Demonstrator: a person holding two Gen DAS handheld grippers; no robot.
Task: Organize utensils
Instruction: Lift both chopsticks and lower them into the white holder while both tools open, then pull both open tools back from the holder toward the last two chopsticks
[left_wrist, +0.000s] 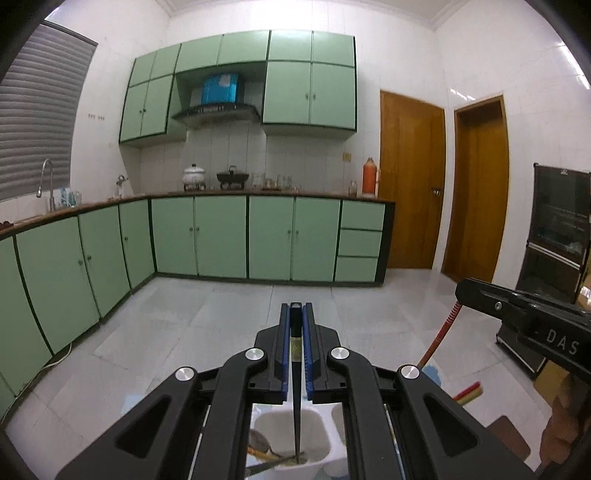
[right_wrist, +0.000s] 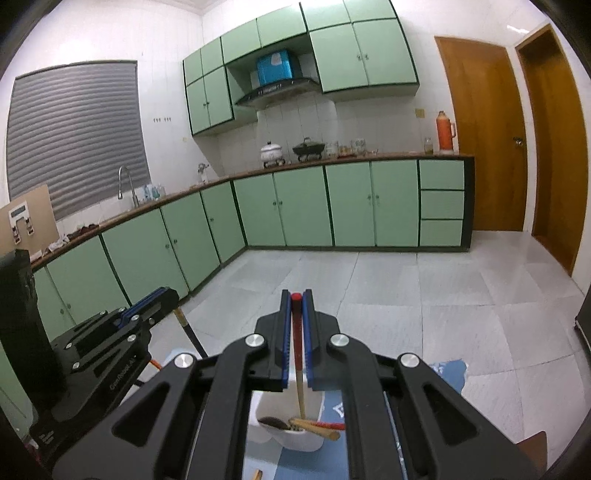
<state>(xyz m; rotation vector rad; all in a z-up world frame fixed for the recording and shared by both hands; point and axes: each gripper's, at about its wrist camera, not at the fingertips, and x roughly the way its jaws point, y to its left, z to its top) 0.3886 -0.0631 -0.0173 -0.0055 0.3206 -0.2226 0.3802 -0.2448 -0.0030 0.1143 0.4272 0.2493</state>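
Note:
My left gripper (left_wrist: 296, 308) is shut on a black chopstick (left_wrist: 296, 387) that hangs down between the blue pads, its thin tip over a white holder (left_wrist: 317, 424) holding a spoon and other utensils. My right gripper (right_wrist: 296, 295) is shut on a red-topped chopstick (right_wrist: 298, 369) whose lower end hangs over a white holder (right_wrist: 266, 410) with several utensils inside. The right gripper (left_wrist: 461, 291) also shows at the right of the left wrist view with its red chopstick (left_wrist: 439, 332). At the left of the right wrist view, the left gripper (right_wrist: 166, 295) carries its black chopstick (right_wrist: 190, 332).
Green cabinets (left_wrist: 221, 236) run along the far wall and the left, with pots and an orange flask (left_wrist: 368, 176) on the counter. Two wooden doors (left_wrist: 410, 181) stand at the right. A blue patterned mat (right_wrist: 448, 373) lies under the holders. Loose chopsticks (left_wrist: 469, 392) lie at the right.

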